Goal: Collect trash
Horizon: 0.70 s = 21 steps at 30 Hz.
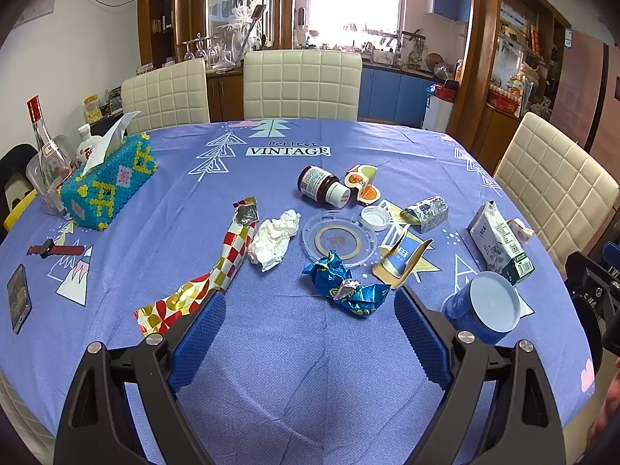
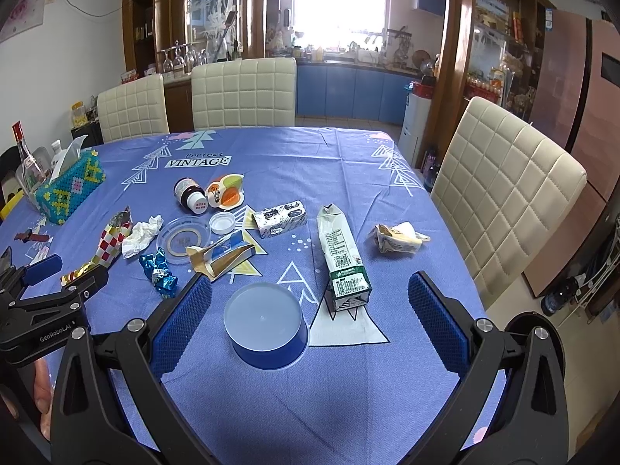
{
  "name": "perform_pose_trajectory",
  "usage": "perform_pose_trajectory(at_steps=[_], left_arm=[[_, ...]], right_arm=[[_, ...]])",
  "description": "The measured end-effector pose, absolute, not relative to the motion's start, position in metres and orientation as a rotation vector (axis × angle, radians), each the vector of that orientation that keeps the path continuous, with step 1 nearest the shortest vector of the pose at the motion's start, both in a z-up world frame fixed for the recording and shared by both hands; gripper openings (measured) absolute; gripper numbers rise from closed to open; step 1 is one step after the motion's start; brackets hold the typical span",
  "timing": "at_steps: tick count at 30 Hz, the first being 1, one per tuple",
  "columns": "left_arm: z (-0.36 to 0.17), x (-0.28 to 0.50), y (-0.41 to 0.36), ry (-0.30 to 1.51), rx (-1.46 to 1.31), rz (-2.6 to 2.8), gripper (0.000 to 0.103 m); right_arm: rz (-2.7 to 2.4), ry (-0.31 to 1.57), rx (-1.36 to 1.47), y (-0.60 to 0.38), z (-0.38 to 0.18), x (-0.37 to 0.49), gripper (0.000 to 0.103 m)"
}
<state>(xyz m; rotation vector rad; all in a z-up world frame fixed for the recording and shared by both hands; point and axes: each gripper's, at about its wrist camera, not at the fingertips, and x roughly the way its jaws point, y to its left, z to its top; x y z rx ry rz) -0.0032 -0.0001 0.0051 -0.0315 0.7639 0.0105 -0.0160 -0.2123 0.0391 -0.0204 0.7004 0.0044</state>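
Both hand-held grippers point(image 1: 310, 310) point(image 2: 310, 302) gape wide above the table's point(image 2: 348, 407) bare near edge.

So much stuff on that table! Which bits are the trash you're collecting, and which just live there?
Trash: crumpled tissue, blue foil wrapper, checkered wrapper, milk carton, clear plastic lid, upturned blue cup.

Just lying about: beaded tissue box, glass bottle, phone, watch.
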Motion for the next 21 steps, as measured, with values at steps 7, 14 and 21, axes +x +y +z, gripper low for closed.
perform_pose_trajectory(at_steps=[7,14,21], left_arm=[[0.0055,-0.0037,0.0000,0.762,-0.032,0.011,0.086],[0.0049,-0.0034,0.0000,0.763,-0.032,0.009,0.086],[0.0048,-0.0040,0.0000,0.763,-0.032,0.010,0.086]], right_arm=[[0.004,0.700,-0.024,-0.2116,0.0388,-0.0158,0.100],[0.004,0.701,-0.029,-0.2099,0.0384,-0.0160,0.100],[0.003,0.701,-0.028,-0.2101,0.0382,-0.0158,0.100]])
